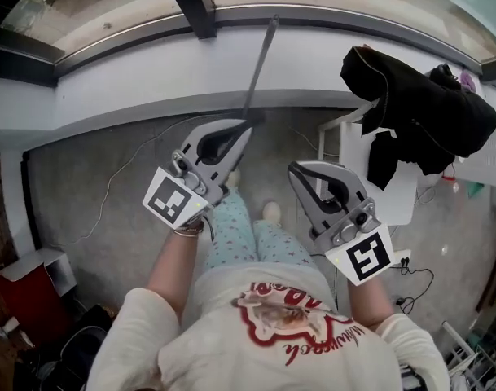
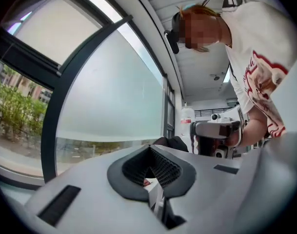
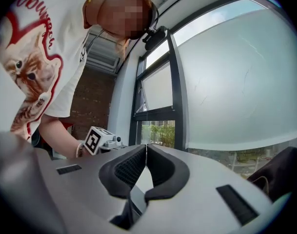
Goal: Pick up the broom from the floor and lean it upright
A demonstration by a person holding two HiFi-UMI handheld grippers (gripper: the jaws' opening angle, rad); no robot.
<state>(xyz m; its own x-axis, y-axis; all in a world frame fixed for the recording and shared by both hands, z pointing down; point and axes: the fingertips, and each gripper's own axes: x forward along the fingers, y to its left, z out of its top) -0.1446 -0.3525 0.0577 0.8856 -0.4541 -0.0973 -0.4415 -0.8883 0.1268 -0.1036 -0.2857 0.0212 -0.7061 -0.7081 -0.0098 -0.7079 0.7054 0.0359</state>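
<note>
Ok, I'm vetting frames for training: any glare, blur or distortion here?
Head view: sharp, though fisheye bows the window sill. Left gripper view: dark corners, bright window pane, tongs of the left gripper in focus. Right gripper view: pale glass, bent frame, tongs of the right gripper sharp.

A bare studio-like workroom: concrete floor (image 1: 60,194), loose cables (image 1: 416,283), brick wall (image 3: 92,116), tall dark-framed windows (image 3: 236,82).

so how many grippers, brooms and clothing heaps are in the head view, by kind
grippers: 2, the left gripper and the right gripper
broom: 1, only its handle shows
black clothing heap: 1
total: 4
</note>
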